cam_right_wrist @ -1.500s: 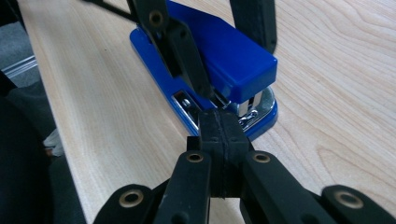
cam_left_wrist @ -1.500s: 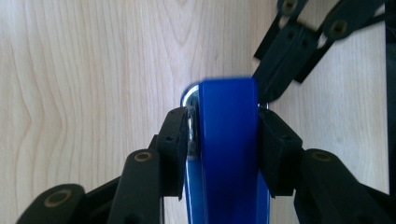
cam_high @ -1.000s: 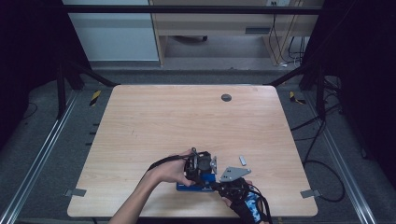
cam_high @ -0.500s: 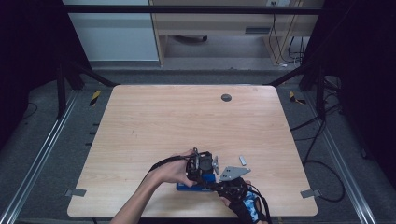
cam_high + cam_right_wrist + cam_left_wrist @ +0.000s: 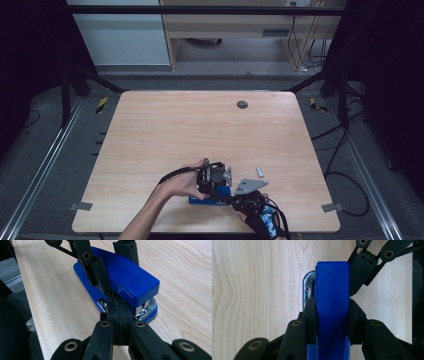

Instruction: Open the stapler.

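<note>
A blue stapler (image 5: pixel 209 199) lies on the wooden table (image 5: pixel 200 135) near its front edge. My left gripper (image 5: pixel 214 179) comes down on it from above. In the left gripper view its pads (image 5: pixel 310 312) press on both sides of the stapler's blue top (image 5: pixel 332 277). My right gripper (image 5: pixel 234 198) comes in low from the right, jaws pressed together. In the right gripper view its tips (image 5: pixel 119 303) sit at the stapler's (image 5: pixel 132 282) front mouth, by the metal part between top and base. The left gripper's fingers (image 5: pixel 97 267) clamp the top there.
A small grey piece (image 5: pixel 259 171) lies on the table just right of the grippers. A dark round disc (image 5: pixel 242 104) sits near the far edge. The table's front edge (image 5: pixel 150 231) runs close below the hands.
</note>
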Demonstrator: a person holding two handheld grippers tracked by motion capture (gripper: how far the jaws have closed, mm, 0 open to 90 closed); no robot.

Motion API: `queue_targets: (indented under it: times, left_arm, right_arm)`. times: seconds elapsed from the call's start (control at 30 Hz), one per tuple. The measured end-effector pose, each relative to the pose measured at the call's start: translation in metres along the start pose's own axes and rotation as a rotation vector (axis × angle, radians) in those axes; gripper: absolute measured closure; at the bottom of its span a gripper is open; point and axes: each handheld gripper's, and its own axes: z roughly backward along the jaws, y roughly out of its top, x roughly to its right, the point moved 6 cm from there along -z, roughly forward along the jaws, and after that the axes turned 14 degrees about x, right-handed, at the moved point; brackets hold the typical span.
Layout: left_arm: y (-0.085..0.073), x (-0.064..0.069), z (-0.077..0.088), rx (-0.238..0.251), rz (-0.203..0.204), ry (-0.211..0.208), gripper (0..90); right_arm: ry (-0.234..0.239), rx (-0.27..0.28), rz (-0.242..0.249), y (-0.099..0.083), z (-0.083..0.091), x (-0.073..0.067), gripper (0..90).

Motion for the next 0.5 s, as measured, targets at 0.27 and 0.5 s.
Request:
queue_targets:
  times: [0.27, 0.5]
  left_arm:
    - [0.0, 0.0, 0.004, 0.015, -0.012, 0.002, 66.1]
    - [-0.004, 0.001, 0.019, 0.104, 0.001, 0.014, 66.0]
  right_arm:
    - [0.0, 0.001, -0.004, 0.0, 0.0, 0.0, 90.0]
    - [-0.008, -0.013, 0.019, 0.001, -0.002, -0.002, 90.0]
